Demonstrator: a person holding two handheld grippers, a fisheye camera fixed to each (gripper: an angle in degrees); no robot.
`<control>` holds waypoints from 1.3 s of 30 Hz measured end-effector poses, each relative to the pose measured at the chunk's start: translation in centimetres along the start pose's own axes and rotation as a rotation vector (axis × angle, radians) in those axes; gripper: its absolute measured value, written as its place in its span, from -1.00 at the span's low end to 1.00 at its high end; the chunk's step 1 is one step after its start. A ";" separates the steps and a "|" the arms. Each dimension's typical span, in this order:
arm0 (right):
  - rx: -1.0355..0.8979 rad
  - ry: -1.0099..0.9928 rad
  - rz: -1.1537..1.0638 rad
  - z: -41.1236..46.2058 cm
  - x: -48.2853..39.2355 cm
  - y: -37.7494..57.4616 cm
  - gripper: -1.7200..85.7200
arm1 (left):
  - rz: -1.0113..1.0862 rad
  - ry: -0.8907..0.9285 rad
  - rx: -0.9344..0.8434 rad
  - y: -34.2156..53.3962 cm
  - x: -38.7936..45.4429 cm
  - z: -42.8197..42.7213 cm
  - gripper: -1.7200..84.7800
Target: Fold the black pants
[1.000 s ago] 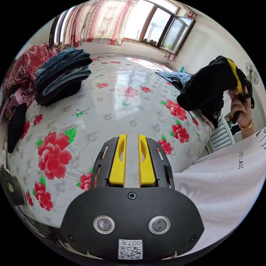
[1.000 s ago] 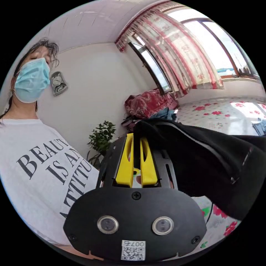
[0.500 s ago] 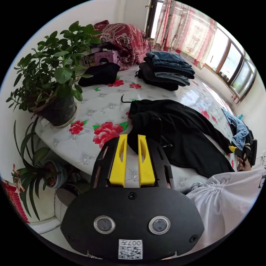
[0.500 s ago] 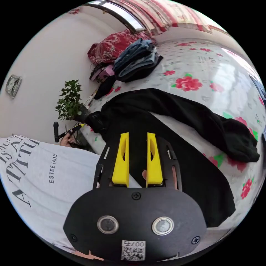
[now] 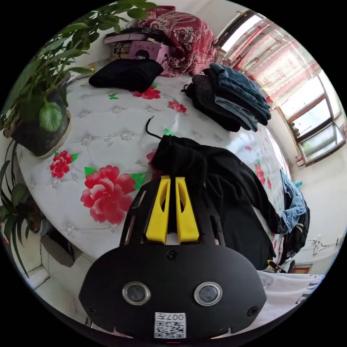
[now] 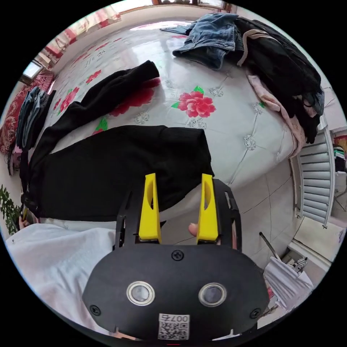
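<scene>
Black pants lie spread flat on the flowered bed, one pair, two legs. The left gripper is nearly pressed together at the bunched waistband; whether it pinches cloth, I cannot tell. The right gripper is spread, empty, above a leg hem. Soft, light, floppy cloth; best taken at waistband and hems. Farther off, one stack of folded jeans

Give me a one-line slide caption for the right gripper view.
Open right gripper above the hem of black pants spread on a floral bed, unfolded clothes piled beyond.
</scene>
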State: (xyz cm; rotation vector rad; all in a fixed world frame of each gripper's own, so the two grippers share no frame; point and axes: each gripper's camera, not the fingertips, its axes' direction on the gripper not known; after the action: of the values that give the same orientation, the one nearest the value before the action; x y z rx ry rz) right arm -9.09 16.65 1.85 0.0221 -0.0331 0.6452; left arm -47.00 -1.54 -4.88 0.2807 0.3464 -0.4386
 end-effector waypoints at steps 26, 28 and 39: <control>0.426 -0.017 -0.327 -10.4 -3.9 -8.0 -0.72 | 0.158 -0.135 -0.068 9.5 4.1 -6.6 -0.78; 0.373 -0.087 -0.443 -8.9 -7.2 -10.4 -0.70 | 0.168 -0.102 -0.022 6.1 5.9 -5.5 -0.75; 0.052 -0.028 -0.631 0.6 -16.2 -18.5 -0.90 | 0.266 -0.257 -0.209 -6.7 14.1 9.4 -0.73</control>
State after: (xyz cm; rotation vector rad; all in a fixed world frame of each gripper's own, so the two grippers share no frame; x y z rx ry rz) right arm -10.86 -7.88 1.63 0.0876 -0.0338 0.0143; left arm -35.58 -15.71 -3.06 0.0626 0.0994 -0.1709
